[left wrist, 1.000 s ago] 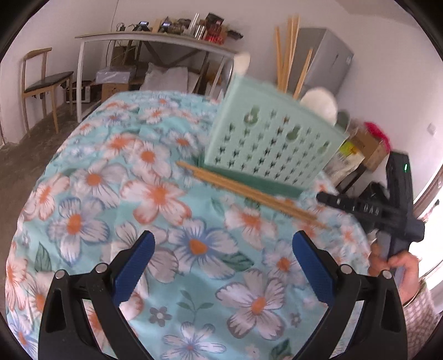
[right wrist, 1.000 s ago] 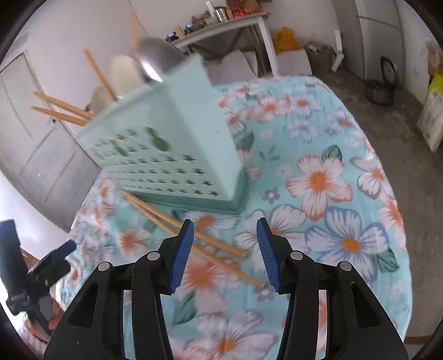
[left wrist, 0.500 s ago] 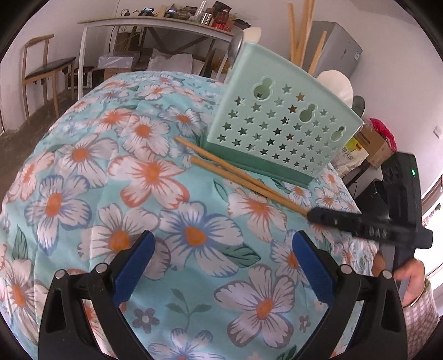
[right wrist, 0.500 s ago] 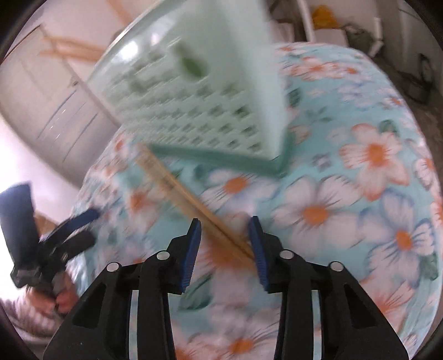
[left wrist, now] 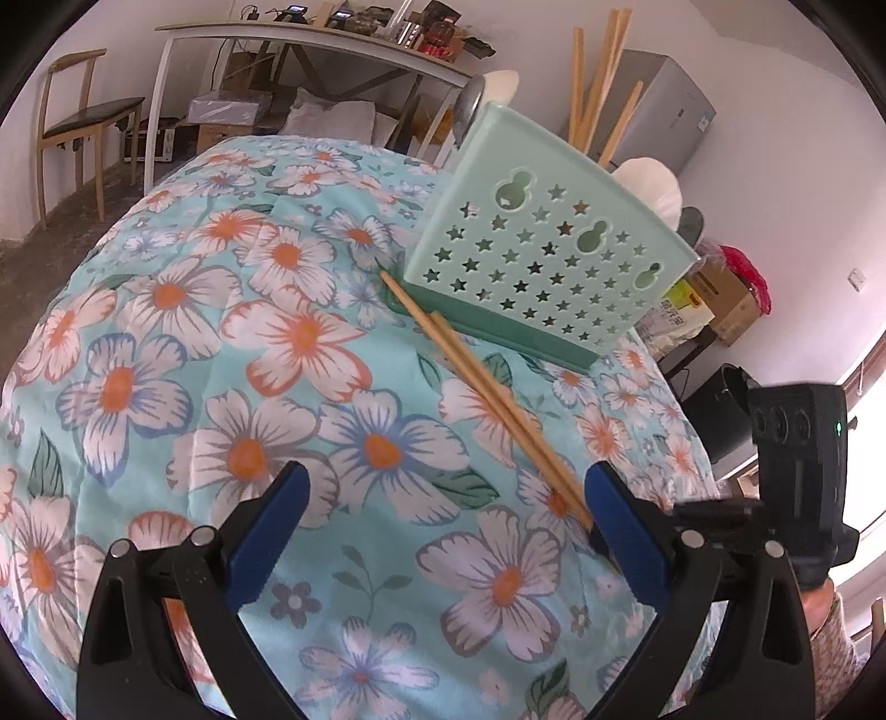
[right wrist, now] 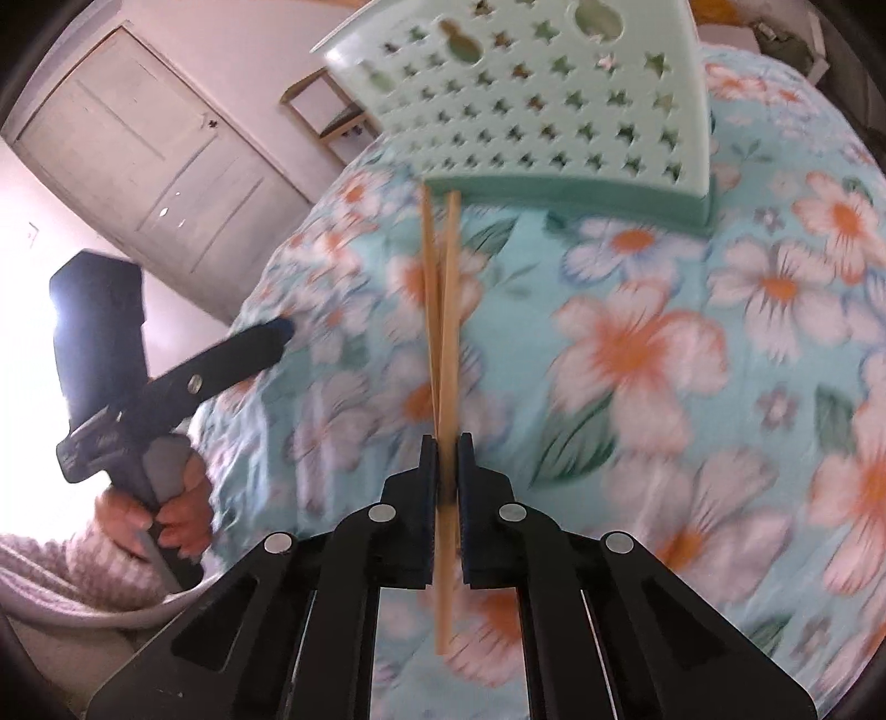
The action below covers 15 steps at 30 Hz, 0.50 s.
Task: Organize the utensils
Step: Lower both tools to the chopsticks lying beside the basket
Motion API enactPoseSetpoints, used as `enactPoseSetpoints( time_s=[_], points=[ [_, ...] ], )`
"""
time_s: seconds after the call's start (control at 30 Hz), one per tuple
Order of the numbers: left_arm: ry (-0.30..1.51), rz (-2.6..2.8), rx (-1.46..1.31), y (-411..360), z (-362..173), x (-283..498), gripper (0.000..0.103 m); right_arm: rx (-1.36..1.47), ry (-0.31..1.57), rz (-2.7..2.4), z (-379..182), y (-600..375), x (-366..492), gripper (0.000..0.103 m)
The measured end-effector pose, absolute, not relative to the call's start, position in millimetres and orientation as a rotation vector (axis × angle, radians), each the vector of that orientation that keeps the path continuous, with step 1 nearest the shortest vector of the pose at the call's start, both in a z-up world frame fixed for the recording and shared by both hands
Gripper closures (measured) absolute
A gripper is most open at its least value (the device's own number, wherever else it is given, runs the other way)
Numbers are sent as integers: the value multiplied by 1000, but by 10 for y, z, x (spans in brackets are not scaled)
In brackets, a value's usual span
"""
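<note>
A pair of wooden chopsticks lies on the flowered tablecloth, with its far ends against the base of a mint-green perforated utensil holder. The holder has upright chopsticks and spoons in it. In the right wrist view my right gripper is closing on the near part of the chopsticks, and its blue pads press on them from both sides. My left gripper hovers open over the cloth just left of the chopsticks' near ends, with nothing between its fingers.
The clothed table curves away to its edges on all sides. Beyond it stand a wooden chair, a cluttered white desk, a grey fridge and cardboard boxes. A door is behind the person's left hand.
My right gripper moved forward and down along the chopsticks and its jaws closed from half open onto them. The left gripper stayed open and barely moved.
</note>
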<state>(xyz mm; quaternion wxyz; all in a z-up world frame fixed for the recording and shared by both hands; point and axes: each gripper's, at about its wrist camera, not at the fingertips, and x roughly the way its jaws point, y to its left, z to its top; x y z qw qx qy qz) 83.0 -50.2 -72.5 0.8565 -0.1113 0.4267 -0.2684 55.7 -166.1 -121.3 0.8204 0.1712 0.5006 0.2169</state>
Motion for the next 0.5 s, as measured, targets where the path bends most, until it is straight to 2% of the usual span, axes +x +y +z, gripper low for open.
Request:
enactPoseSetpoints(
  time_s=[0.43, 0.5],
  points=[
    [900, -598, -212, -539, -704, 754, 6, 558, 1005, 366, -1160, -1980, 14, 98],
    [902, -600, -214, -543, -709, 752, 6, 577, 1005, 289, -1207, -2094, 7, 96]
  ],
)
